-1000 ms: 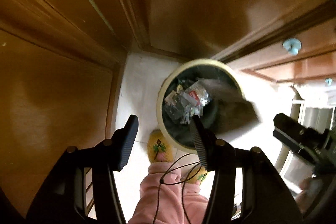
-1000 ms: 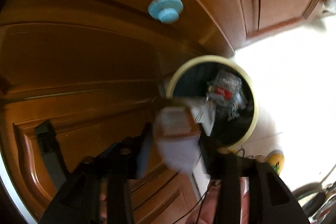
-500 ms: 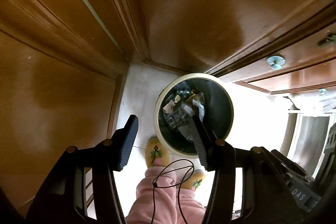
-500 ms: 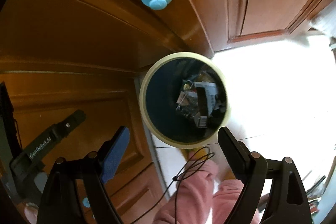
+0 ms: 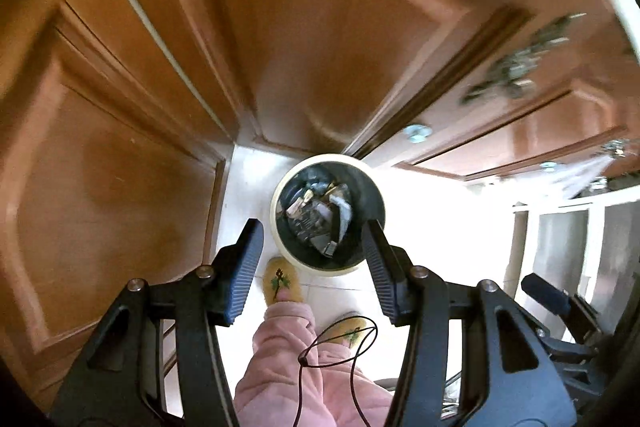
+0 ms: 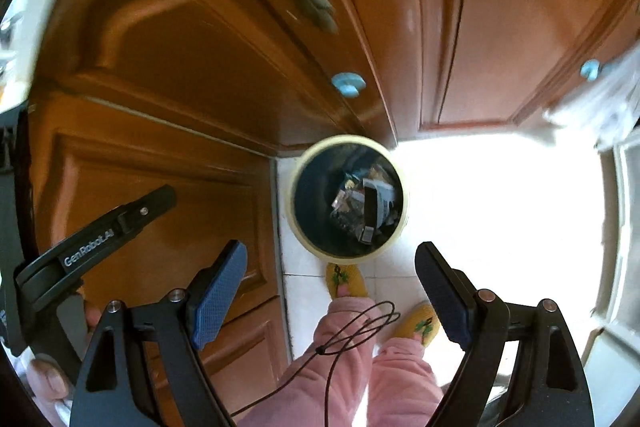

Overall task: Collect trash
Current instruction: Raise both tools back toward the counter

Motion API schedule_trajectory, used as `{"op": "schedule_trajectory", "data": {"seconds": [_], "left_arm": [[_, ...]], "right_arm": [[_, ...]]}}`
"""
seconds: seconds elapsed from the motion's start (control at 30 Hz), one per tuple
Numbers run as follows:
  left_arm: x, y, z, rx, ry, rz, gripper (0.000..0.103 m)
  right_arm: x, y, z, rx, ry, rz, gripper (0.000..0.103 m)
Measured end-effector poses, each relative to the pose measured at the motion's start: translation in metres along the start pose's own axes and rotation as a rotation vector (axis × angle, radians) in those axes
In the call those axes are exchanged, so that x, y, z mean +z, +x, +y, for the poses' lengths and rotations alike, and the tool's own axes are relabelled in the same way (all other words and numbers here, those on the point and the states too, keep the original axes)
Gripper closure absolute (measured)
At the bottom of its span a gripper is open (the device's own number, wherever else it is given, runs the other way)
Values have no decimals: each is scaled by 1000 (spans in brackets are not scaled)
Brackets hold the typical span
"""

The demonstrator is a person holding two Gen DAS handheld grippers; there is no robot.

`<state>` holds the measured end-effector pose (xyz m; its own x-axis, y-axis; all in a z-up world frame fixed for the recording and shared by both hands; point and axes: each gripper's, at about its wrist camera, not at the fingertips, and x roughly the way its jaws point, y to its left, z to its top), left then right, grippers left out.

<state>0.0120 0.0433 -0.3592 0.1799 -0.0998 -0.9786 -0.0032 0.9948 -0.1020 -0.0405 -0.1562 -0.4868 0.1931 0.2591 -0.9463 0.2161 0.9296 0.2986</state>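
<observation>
Two empty grippers, the left part open and the right wide, point down at the bin standing on the floor straight below between them, trash inside it, neither plainly nearer.

Black two-finger grippers with silver screws: left gripper pads dark ribbed, right gripper pads blue; pink fleece trousers and yellow slippers below them.

Pale tiled floor ran up to brown cabinet doors. On it stood a round cream-rimmed bin holding wrappers; two yellow slippers stood just beside its near rim.
</observation>
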Motion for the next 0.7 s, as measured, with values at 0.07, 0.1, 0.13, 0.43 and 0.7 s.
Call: {"op": "schedule_trajectory", "data": {"seconds": [0.07,0.1,0.13,0.43,0.7], "left_arm": [[-1,-33,-8,-13,14,-24,55],[-2,-51,-12,-20,22,-40,55],[-2,-67,-16,-25,29,-56,55],[-6,-194,-46,-59,92,-200,55],[3,-288,-59,-52,104,-325,55]], "right_arm": [[-3,-27,9,2,-35,-22,16],[-3,-43,15,2,-57,-36,16],[-4,-55,18,4,-71,-45,16],[-9,-177,59,28,-185,-165,15],[7,-266,77,42,-258,-295,15]]}}
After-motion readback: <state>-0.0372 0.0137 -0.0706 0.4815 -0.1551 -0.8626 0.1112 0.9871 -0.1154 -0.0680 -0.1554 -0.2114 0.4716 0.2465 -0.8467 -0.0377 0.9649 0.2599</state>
